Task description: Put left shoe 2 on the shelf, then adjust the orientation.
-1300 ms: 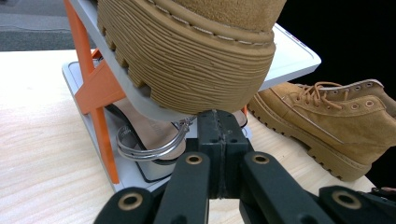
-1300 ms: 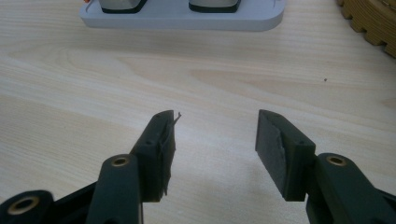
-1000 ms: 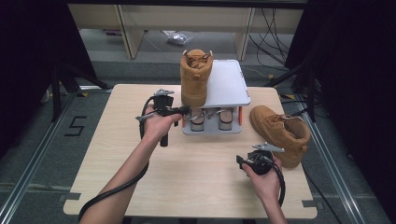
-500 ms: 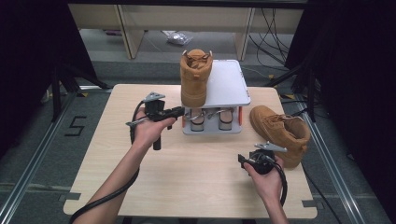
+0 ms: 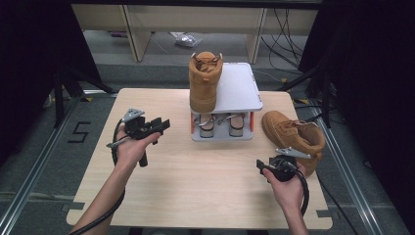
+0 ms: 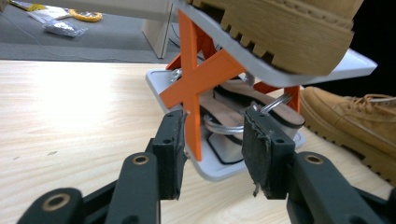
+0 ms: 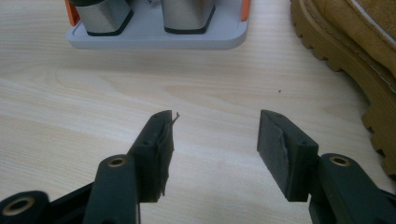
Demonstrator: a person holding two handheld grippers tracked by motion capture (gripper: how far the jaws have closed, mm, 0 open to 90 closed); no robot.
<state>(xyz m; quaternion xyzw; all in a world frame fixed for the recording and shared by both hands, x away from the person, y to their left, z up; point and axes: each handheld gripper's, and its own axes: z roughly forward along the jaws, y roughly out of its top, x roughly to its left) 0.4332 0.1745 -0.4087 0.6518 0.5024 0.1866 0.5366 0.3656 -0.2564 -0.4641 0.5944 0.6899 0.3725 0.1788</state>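
Observation:
A tan boot (image 5: 204, 83) stands on the white top shelf (image 5: 241, 90) of a small rack with orange legs (image 6: 192, 88). A second tan boot (image 5: 293, 134) lies on the table to the rack's right. My left gripper (image 5: 159, 125) is held level, left of the rack and apart from it. Its jaws have just been opening and nothing is between them (image 6: 212, 149). My right gripper (image 5: 263, 168) rests near the front right of the table, open and empty (image 7: 215, 140), with the second boot (image 7: 359, 46) just to its right.
Two shoes with metal loops (image 5: 207, 122) sit on the rack's grey base (image 5: 222, 137). The light wooden table (image 5: 195, 186) has bare room in front and at the left. Shelving legs and cables stand on the floor behind it.
My left gripper has pulled away from the rack toward the left and its jaws have opened. The right hand has stayed put.

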